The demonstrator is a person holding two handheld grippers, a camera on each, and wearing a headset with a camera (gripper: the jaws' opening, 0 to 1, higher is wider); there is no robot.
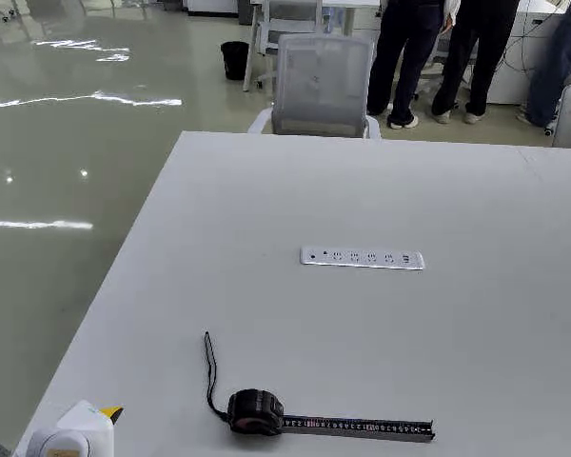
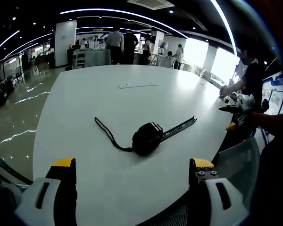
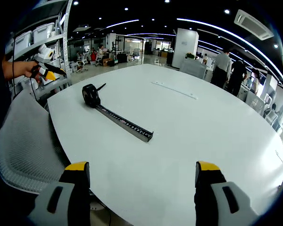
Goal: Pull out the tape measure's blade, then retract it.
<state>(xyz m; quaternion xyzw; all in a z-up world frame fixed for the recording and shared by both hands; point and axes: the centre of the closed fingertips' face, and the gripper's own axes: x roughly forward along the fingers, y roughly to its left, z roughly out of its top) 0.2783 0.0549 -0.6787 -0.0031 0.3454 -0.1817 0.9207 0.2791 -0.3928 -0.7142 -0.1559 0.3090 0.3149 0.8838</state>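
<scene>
Head view: tape measure (image 1: 255,412) sits on the white worktop (image 1: 362,190) near my edge, with its blade (image 1: 362,427) lying flat, out to the right. Left gripper view: my left gripper (image 2: 132,163) is spread wide, holding nothing. Right gripper view: right gripper (image 3: 141,165) is spread too, with the blade tip nearest it.

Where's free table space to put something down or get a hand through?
Free: the wide stretch between the tape measure and the power strip; everything beyond the strip to the far edge of the table by the chair; the right side past the blade tip. Crowded only along the near edge, where tape measure, blade and strap lie.
</scene>
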